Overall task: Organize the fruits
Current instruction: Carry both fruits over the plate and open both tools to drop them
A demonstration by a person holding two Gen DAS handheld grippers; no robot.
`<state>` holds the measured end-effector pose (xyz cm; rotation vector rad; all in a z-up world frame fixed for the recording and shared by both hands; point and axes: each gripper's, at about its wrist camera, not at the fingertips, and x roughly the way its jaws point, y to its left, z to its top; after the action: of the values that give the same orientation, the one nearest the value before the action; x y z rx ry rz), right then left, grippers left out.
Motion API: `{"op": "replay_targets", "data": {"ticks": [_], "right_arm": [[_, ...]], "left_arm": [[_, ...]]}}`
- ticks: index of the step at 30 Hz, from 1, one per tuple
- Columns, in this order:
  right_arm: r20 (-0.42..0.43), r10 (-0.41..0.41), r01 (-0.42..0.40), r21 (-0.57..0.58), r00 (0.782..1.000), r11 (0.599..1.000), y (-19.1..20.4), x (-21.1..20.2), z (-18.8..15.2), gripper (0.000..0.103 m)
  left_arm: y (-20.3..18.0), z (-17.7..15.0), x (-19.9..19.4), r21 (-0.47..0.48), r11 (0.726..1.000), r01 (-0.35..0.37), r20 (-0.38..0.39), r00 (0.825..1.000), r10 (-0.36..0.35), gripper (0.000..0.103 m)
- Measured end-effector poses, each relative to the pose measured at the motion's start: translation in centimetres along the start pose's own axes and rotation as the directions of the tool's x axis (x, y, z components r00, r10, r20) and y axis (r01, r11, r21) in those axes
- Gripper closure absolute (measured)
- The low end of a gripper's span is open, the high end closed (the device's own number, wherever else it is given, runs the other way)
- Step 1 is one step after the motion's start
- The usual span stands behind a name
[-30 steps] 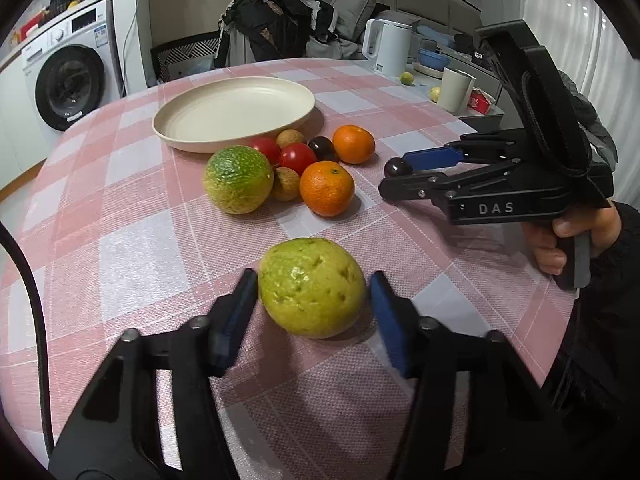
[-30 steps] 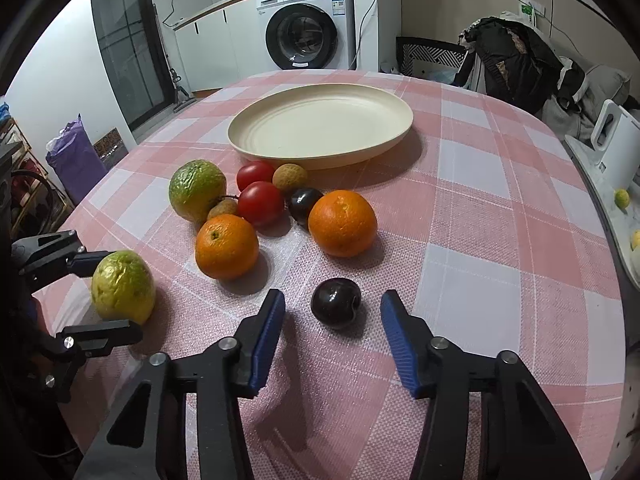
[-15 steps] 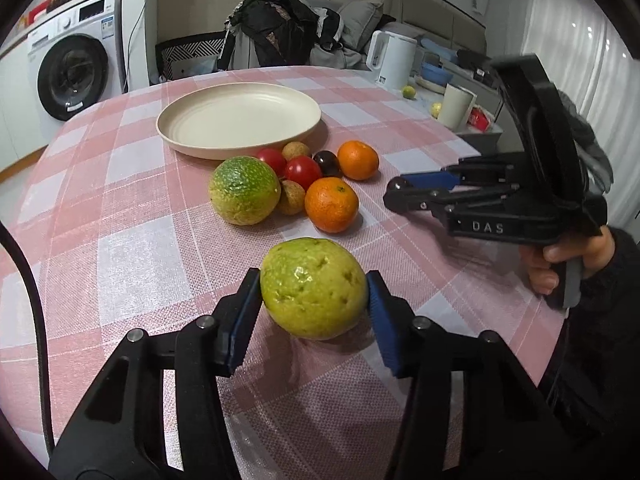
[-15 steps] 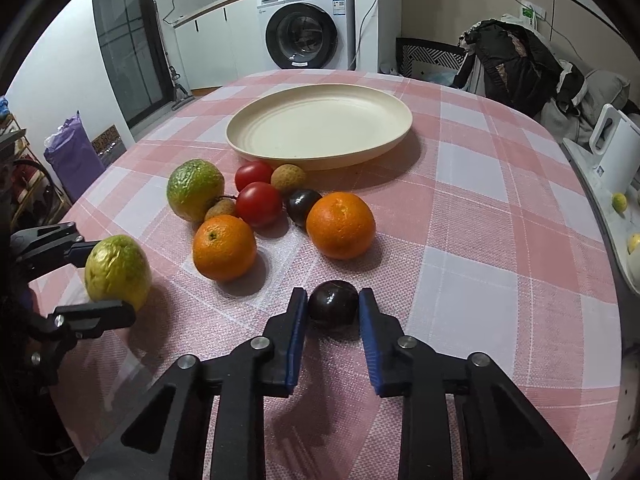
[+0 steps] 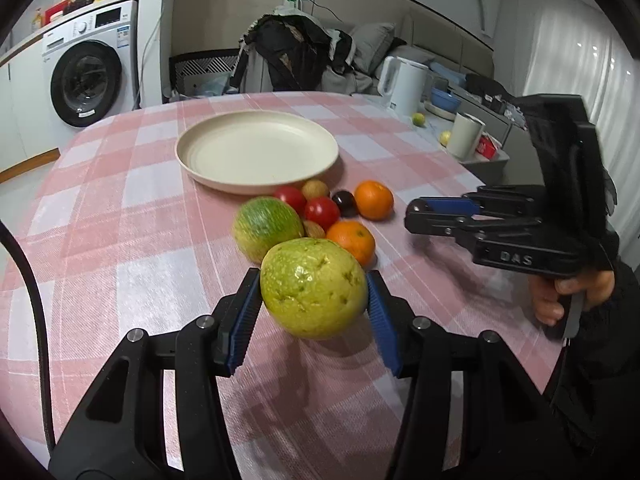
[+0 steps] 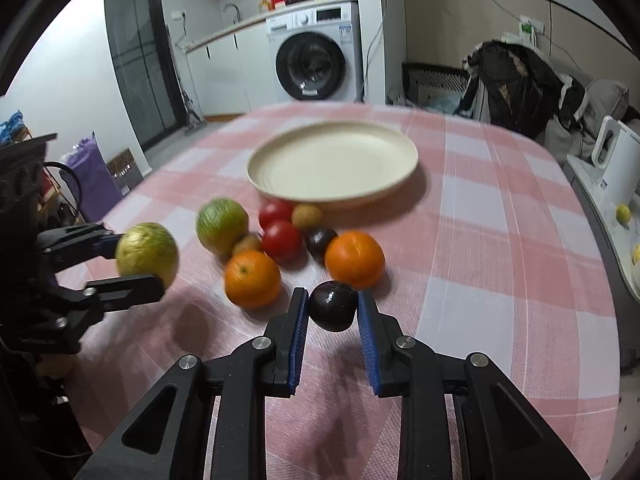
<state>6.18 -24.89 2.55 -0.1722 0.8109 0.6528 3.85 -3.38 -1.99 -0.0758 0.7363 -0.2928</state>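
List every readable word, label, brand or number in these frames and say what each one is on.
"DAS": raised lettering on the side of the right gripper body, seen in the left wrist view.
Washing machine panel markings and door sticker: too small to read.
Red packet beside the white cup: print unreadable.
Nothing else legible.
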Motion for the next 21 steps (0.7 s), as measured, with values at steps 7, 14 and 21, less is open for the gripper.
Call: {"op": "replay_targets", "data": {"ticks": [7, 14, 21], "right_arm": [[0.095, 0.033, -0.034, 0.001, 0.995, 0.999, 0.7, -1.6, 1.4, 0.077], [0.125, 0.046, -0.046, -0.003, 0.991, 0.999, 0.8, -1.6, 2.9, 0.077], [0.139, 0.062, -0.063, 0.001, 0.988, 0.998, 0.8, -0.9, 4.5, 0.077]], "left_arm": [[0.5, 1.7, 0.0, -0.004, 1.0, -0.028, 0.037, 0.999, 0.028, 0.054], [0.9, 3.7, 0.2, -0.006, 0.998, -0.057, 0.071, 0.996, 0.058, 0.054], [1.2, 5.6, 0.7, 0.0, 0.997, -0.08, 0.101, 0.992, 0.08, 0.054]]}}
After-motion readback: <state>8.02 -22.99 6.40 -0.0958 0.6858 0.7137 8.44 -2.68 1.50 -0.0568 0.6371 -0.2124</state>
